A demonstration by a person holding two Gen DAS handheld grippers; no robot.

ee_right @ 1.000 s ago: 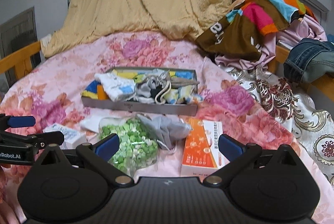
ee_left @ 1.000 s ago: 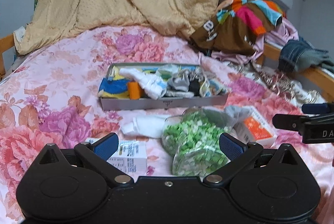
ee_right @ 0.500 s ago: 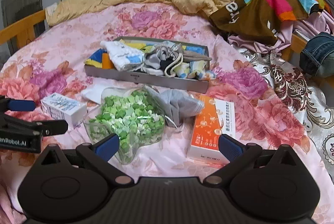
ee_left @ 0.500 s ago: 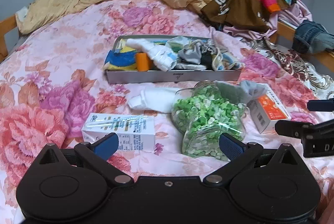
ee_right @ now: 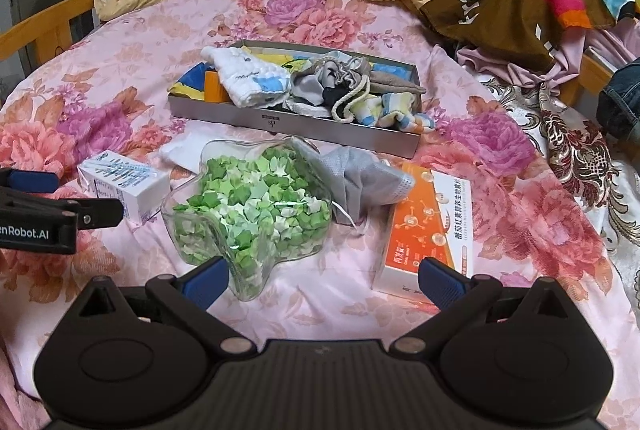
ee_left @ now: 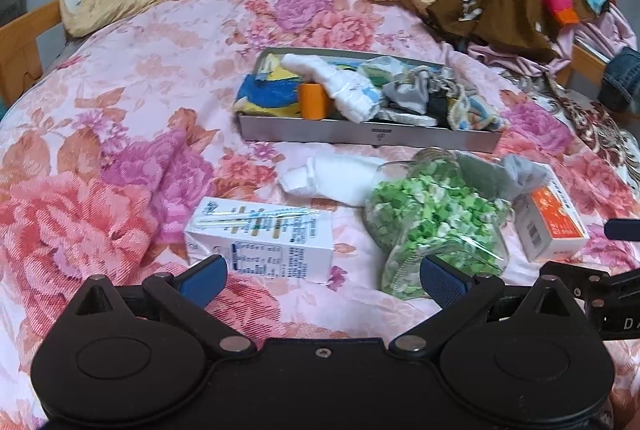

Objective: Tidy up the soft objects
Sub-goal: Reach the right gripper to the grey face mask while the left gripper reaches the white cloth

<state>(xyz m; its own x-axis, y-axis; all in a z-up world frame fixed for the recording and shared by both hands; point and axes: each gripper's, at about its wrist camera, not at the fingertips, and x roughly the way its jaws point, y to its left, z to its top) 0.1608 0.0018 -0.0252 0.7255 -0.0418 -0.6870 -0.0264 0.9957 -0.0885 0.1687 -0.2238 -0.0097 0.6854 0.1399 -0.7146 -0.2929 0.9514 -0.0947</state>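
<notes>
Where lettering shows, left gripper (ee_right: 60, 207) reads "enRobot.AI", brown garment (ee_right: 516, 13) "a"

Floral bed (ee_left: 132, 77), grey tray (ee_left: 368, 138), star jar (ee_right: 256, 213), milk carton (ee_left: 260, 242), orange box (ee_right: 430, 230)

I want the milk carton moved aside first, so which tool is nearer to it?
Left. The left tool sits open just in front of the milk carton; the right tool is off beyond the jar of green stars.

Star jar (ee_right: 256, 205) and carton (ee_left: 264, 242) seemingly block white cloth (ee_left: 336, 181)
</notes>
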